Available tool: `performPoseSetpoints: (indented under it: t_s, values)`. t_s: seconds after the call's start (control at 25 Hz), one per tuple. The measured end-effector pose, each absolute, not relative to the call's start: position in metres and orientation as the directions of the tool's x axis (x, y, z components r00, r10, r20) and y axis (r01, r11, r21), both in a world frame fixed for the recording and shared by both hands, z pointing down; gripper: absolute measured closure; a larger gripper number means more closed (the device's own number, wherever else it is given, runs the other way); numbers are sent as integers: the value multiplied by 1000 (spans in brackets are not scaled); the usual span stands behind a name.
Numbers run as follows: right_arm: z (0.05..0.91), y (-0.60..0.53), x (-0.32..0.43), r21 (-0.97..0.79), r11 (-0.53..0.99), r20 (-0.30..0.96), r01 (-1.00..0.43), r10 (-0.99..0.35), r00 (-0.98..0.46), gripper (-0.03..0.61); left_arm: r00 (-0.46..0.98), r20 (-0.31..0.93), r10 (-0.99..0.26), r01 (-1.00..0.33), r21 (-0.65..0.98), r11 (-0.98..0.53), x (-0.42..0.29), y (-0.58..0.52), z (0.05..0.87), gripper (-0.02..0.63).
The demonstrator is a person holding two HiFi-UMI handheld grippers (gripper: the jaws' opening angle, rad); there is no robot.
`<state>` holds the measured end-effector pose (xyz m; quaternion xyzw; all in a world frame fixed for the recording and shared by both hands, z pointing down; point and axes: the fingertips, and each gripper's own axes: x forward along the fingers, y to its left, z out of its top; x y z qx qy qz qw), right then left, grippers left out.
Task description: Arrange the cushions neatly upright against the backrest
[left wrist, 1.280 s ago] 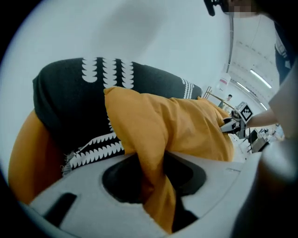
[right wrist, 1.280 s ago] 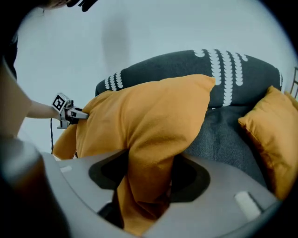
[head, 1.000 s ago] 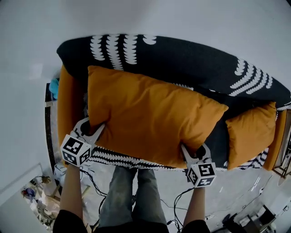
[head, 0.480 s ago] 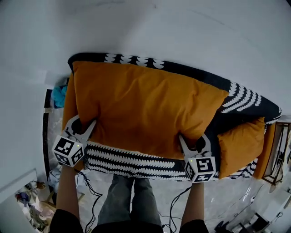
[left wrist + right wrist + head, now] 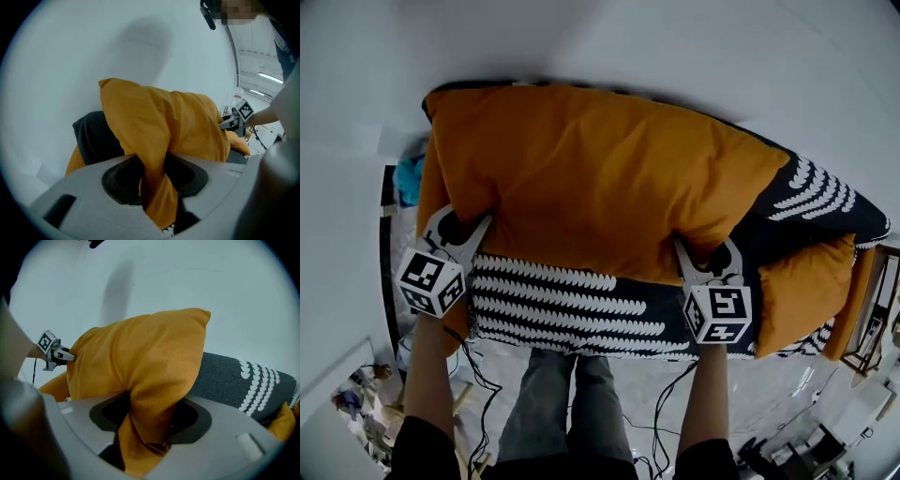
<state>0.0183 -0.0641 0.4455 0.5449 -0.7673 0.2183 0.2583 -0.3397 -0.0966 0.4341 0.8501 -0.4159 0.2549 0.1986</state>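
A large orange cushion stands lifted against the sofa's backrest and hides most of it. My left gripper is shut on the cushion's lower left corner, and the fabric bunches between its jaws. My right gripper is shut on the lower right corner, with a fold of cushion pinched in it. A smaller orange cushion lies at the sofa's right end. The sofa wears a dark cover with white scalloped stripes.
A white wall rises behind the sofa. Cables and small clutter lie on the floor at the left. A metal-framed stand is at the far right. The person's legs are right in front of the seat.
Both grippers have carried the large cushion up and back, from lying over the seat to covering the backrest. The striped seat front is now exposed below it.
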Motion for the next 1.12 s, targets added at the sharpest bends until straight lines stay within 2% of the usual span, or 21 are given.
performPoseSetpoints:
  t_s: [0.56, 1.12]
  values:
    - [504, -86, 16, -22, 275, 734, -961, -649, -202, 299, 510, 689, -515, -797, 153, -585, -350, -100, 497, 454]
    - [529, -86, 27, -61, 245, 760, -968, -617, -204, 261, 467, 723, -509, -819, 137, -557, -354, -108, 513, 391]
